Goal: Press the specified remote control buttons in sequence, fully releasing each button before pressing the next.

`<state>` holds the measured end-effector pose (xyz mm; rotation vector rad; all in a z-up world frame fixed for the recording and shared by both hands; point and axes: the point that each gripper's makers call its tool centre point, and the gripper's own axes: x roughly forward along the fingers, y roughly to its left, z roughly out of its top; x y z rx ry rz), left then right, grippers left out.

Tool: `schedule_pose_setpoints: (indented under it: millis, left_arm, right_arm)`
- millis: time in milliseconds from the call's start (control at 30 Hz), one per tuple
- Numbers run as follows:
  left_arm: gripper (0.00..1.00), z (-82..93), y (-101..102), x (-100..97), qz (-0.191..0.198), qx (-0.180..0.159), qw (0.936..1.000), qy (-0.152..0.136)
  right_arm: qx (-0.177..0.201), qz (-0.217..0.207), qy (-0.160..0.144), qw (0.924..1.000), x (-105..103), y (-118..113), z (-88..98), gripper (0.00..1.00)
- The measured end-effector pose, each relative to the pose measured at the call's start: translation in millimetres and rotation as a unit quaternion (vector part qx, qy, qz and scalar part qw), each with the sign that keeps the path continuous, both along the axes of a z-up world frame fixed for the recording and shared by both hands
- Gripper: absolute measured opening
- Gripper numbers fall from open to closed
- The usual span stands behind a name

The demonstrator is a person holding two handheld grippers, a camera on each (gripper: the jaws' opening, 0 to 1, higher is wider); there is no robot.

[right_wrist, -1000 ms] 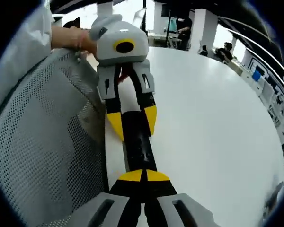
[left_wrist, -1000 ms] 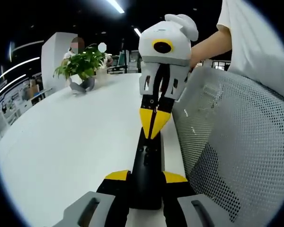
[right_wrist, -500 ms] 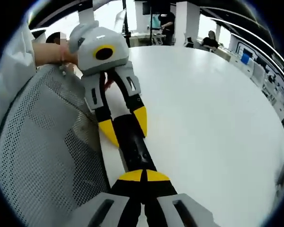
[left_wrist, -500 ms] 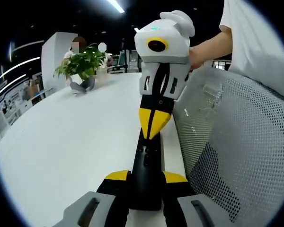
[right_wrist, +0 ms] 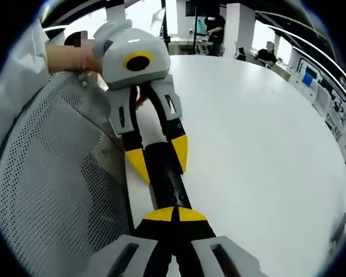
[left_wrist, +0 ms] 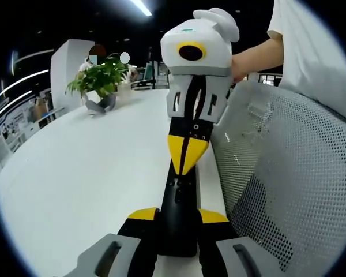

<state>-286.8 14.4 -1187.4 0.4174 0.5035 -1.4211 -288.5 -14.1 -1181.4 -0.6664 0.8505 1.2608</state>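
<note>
A long black remote lies along the white table's edge, and my left gripper is shut on its near end, a yellow tip on each side. My right gripper comes down from above with its yellow tips shut together, their point resting on the remote's far part. In the right gripper view the shut tips of my right gripper sit on the remote. Beyond them, my left gripper clasps the remote's sides. A person's hand holds the left gripper.
A white table stretches away, with a potted plant at its far side. A grey mesh chair back stands close against the table edge beside the remote. The person's arm reaches over it.
My right gripper has tilted and shifted slightly over the remote, its shut tips staying on it. The left gripper's hold is unchanged.
</note>
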Motion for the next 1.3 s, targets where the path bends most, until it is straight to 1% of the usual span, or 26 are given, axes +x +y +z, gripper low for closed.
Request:
schedule_pose_setpoints:
  millis: [67,133,200,233,333,367,433,467,500,533,567,600,667,767,833,867,967,1100,1233,1300]
  left_arm:
    - [0.25,0.0,0,0.0,0.0,0.0,1.0,0.0]
    - [0.25,-0.2,0,0.0,-0.001,0.0,1.0,0.0]
    - [0.25,-0.3,0,0.0,-0.001,0.0,1.0,0.001]
    - [0.25,-0.4,0,0.0,0.0,0.001,1.0,0.001]
    - [0.25,-0.7,0,-0.2,-0.001,0.001,1.0,0.002]
    - [0.25,-0.6,0,-0.3,-0.001,0.001,1.0,0.002]
    - [0.25,-0.6,0,-0.4,0.0,0.002,1.0,0.001]
    - [0.25,-0.5,0,-0.4,0.0,0.002,1.0,0.001]
    - [0.25,-0.6,0,-0.8,-0.001,0.001,1.0,0.003]
    - [0.25,-0.5,0,-0.6,-0.001,0.0,1.0,0.003]
    - [0.25,-0.3,1,-0.2,0.0,-0.003,1.0,0.007]
    - [0.25,-0.3,1,0.2,0.002,-0.006,0.9999,0.011]
    - [0.25,-0.1,0,-0.3,0.002,-0.007,0.9999,0.011]
    - [0.25,-0.2,0,-1.3,-0.002,-0.001,1.0,0.004]
    - [0.25,-0.3,0,-1.2,-0.002,-0.001,1.0,0.005]
    - [0.25,-0.3,0,-1.3,-0.003,-0.002,1.0,0.005]
    - [0.25,-0.4,0,-1.3,-0.004,-0.001,1.0,0.005]
    - [0.25,-0.4,-1,-1.5,-0.005,0.001,1.0,0.004]
    - [0.25,-0.7,-2,-1.8,-0.007,0.002,1.0,0.003]
    - [0.25,-0.8,-2,-1.6,-0.007,0.002,1.0,0.002]
  right_arm:
    - [-0.006,0.004,0.003,1.0,1,1,-0.4,0.0]
    - [-0.013,-0.004,0.01,0.9999,1,1,-0.7,0.0]
    - [-0.017,-0.006,0.01,0.9998,2,1,-1.1,0.0]
    - [-0.017,-0.016,0.009,0.9997,2,0,-1.2,0.0]
    - [0.006,-0.057,-0.004,0.9984,3,0,-0.5,0.0]
    - [0.014,-0.065,-0.015,0.9977,3,-1,-0.1,0.0]
    - [0.015,-0.051,-0.035,0.998,1,-1,0.2,0.0]
    - [0.012,-0.048,-0.037,0.9981,-1,-1,0.7,0.0]
    - [0.005,-0.032,-0.036,0.9988,-5,0,1.3,0.0]
    - [0.007,-0.026,-0.03,0.9992,-8,1,1.9,0.0]
    - [0.018,-0.028,-0.007,0.9994,-15,6,1.6,0.0]
    - [0.026,-0.025,0.0,0.9993,-18,10,1.7,0.0]
    - [0.009,-0.012,-0.025,0.9996,-15,10,0.8,0.0]
    - [-0.005,-0.004,-0.019,0.9998,-16,12,-0.9,0.0]
    - [-0.012,0.006,-0.012,0.9998,-18,13,-1.4,0.0]
    - [-0.016,0.008,-0.01,0.9998,-18,15,-2.5,0.0]
    - [-0.043,0.011,-0.025,0.9987,-19,14,-3.8,0.0]
    - [-0.048,0.005,-0.038,0.9981,-19,14,-5.1,0.0]
    - [-0.054,0.004,-0.041,0.9977,-19,13,-5.5,0.0]
    - [-0.045,-0.003,-0.039,0.9983,-18,12,-4.9,0.0]
